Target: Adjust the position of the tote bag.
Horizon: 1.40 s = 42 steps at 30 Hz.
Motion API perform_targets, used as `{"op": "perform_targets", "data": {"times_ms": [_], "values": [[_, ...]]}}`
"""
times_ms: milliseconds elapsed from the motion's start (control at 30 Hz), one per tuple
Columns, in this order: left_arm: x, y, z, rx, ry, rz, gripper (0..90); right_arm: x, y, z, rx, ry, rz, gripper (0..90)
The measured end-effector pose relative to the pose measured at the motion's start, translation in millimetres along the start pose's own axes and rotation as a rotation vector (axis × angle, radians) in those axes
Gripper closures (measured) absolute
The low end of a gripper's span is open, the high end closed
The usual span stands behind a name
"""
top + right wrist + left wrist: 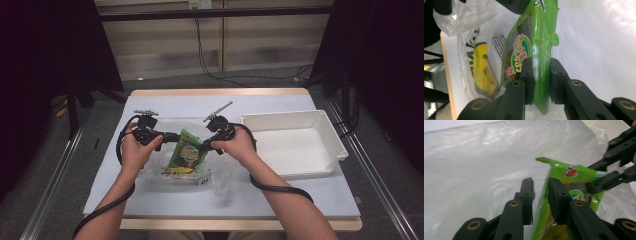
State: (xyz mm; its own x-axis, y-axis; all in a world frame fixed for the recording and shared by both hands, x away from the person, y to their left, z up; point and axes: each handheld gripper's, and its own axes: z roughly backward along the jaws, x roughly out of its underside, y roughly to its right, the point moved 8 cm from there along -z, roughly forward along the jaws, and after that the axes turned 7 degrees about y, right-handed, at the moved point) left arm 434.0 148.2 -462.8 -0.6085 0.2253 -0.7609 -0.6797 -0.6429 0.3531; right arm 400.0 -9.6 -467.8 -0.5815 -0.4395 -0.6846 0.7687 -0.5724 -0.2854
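Facing inward, left gripper and right gripper each pinch the green snack packet

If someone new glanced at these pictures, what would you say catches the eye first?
The bright green snack packet, held up at the table's middle between the left gripper and right gripper, each shut on an edge. Beneath it lies a crumpled clear plastic bag, and an empty white bin sits to the right.

on the table, a snack packet stood over a plastic bag, between both tools; a tray lay to its right.
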Motion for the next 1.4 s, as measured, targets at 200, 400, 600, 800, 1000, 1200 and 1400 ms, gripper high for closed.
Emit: {"op": "perform_targets", "data": {"times_ms": [200,400,600,800,1000,1200,1400], "values": [[3.9,-4.2,1.6,-0.027,-0.025,-0.003,73.3,-6.2,-1.0,14.7,0.018,0.015,0.026,77.3],[10.3,-1.4,-4.7,-0.041,-0.074,-0.031,67.4,-21.1,-5.1,25.8,0.046,0.037,0.097,77.4],[12.3,1.3,-3.8,-0.049,-0.058,-0.026,61.1,-33.4,-9.0,38.2,0.059,0.048,0.154,77.4],[13.0,3.2,0.4,-0.065,-0.051,-0.044,50.7,-43.1,-13.5,48.2,0.073,0.022,0.208,77.4],[15.5,5.4,-2.3,-0.066,-0.043,-0.054,43.7,-52.2,-13.1,63.4,0.086,0.027,0.227,77.5],[13.8,8.9,-7.0,-0.043,-0.048,-0.061,34.0,-60.2,-10.7,78.2,0.098,0.037,0.240,77.5],[13.5,11.4,-4.5,-0.009,-0.064,-0.047,28.1,-61.9,-7.3,85.3,0.113,0.034,0.253,77.4]]}}
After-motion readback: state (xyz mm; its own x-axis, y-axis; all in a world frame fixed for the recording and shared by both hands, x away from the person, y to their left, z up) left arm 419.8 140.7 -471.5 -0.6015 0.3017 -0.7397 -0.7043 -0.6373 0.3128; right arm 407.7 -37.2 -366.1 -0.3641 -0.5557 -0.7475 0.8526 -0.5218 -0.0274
